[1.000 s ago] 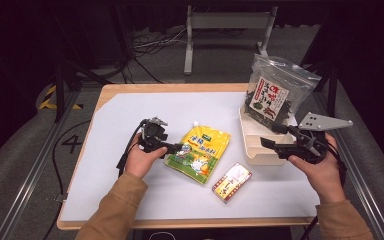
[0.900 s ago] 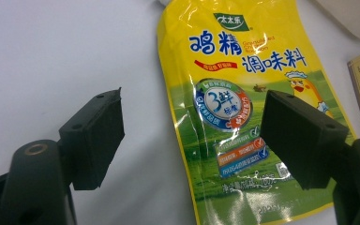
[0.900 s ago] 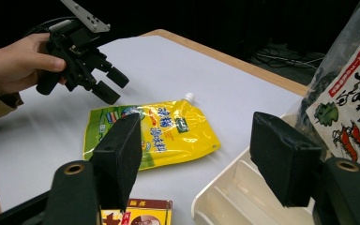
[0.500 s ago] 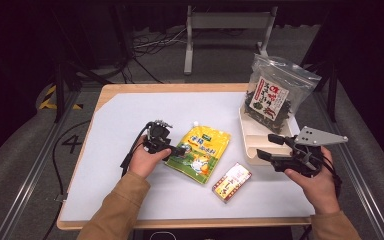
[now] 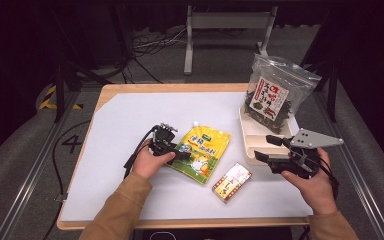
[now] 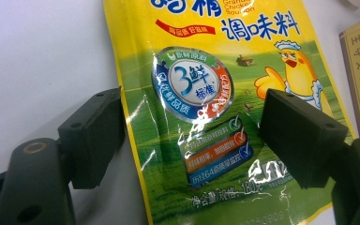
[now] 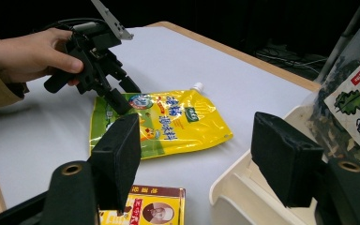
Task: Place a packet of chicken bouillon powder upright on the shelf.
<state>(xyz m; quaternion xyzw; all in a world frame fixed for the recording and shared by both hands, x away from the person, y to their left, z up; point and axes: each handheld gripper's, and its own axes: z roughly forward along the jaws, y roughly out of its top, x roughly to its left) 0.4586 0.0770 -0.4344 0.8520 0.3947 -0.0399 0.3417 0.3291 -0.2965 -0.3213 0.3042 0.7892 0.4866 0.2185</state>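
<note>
The yellow pouch (image 5: pixel 200 152) lies flat on the white counter (image 5: pixel 130 120), near its middle, spout end pointing away from the person. The left gripper (image 5: pixel 172 149) sits over the pouch's left edge; in the left gripper view its fingers (image 6: pixel 93 136) are spread, one on the bare counter just beside the edge, the other above the printed front, neither pressing on it. A small red and yellow box (image 5: pixel 232 181) lies near the pouch's lower right corner. Farther right stands a cream tray (image 5: pixel 250 145) with a clear bag of dried greens (image 5: pixel 274 95) leaning in its far end. The right gripper (image 5: pixel 270 149) hovers at the tray's near end, fingers spread wide and holding nothing.
</note>
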